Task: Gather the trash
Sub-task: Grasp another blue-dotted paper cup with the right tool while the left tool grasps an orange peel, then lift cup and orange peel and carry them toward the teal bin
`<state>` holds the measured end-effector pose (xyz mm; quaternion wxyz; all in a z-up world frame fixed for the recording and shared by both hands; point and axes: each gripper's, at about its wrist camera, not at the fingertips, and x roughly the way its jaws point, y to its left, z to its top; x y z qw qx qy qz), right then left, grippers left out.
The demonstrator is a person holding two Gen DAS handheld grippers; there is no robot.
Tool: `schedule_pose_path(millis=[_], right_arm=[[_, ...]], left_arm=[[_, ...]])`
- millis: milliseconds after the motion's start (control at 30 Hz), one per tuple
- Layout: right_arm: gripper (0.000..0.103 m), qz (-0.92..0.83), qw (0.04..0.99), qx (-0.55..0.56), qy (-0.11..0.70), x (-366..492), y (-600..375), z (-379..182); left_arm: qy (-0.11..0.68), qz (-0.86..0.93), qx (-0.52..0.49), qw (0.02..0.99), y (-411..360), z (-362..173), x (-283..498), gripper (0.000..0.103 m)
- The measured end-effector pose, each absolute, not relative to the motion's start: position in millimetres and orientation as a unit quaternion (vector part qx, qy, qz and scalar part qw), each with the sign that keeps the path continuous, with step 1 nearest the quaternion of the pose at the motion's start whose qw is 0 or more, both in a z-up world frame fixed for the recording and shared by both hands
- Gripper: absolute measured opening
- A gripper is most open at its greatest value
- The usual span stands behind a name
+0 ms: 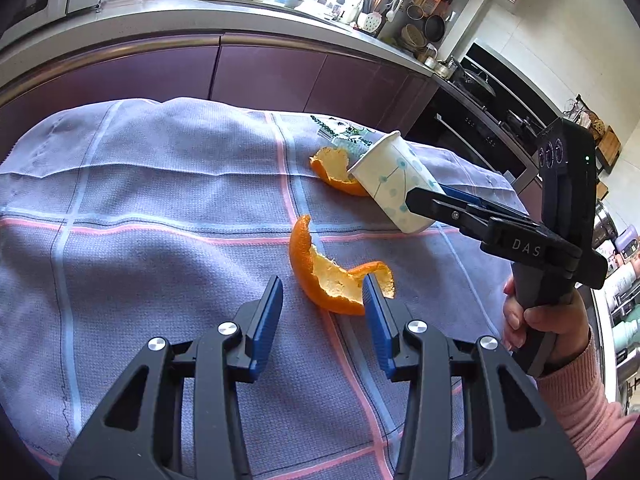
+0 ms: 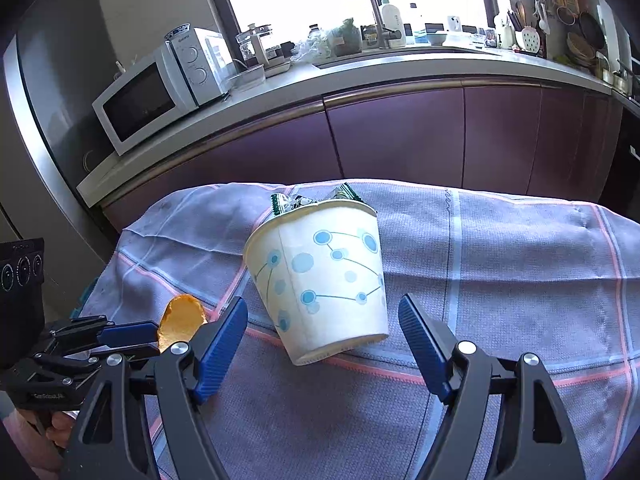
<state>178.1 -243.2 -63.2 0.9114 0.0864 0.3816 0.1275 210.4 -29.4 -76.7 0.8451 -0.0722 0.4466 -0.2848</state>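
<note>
A white paper cup [image 1: 390, 182] with blue dots stands tilted on the purple checked cloth [image 1: 160, 200]; it also shows in the right wrist view [image 2: 320, 276]. A green wrapper [image 1: 340, 134] lies behind it. One orange peel [image 1: 336, 168] lies next to the cup's rim, a larger peel [image 1: 328, 276] lies nearer. My left gripper [image 1: 322, 294] is open, its right finger touching the larger peel. My right gripper [image 2: 322, 316] is open, its jaws either side of the cup's base and apart from it. In the left wrist view the right gripper [image 1: 436, 196] reaches the cup from the right.
The cloth covers a table [image 2: 520, 280] whose edges drop off at the far side. Purple kitchen cabinets [image 2: 400, 132] and a counter with a microwave [image 2: 148, 100], sink tap and bottles run behind. An oven [image 1: 472, 128] stands at the right.
</note>
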Motion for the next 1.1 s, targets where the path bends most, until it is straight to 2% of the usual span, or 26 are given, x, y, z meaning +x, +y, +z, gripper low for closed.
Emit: schedule_pose_path(millis=[200, 300, 500, 1100], right_arm=[[0.06, 0.134, 0.908, 0.088, 0.387, 178, -246, -66], [0.059, 0.137, 0.908, 0.089, 0.386, 175, -247, -66], [0.059, 0.139, 0.909, 0.098, 0.381, 168, -251, -65], [0.059, 0.177, 0.911, 0.135, 0.347, 122, -245, -50]], left_arm=[[0.46, -0.285, -0.074, 0.838, -37, -86, 219, 0.031], [0.461, -0.285, -0.073, 0.838, -39, -87, 220, 0.026], [0.467, -0.285, -0.078, 0.833, -40, -91, 220, 0.008], [0.441, -0.286, -0.083, 0.847, -19, -74, 188, 0.007]])
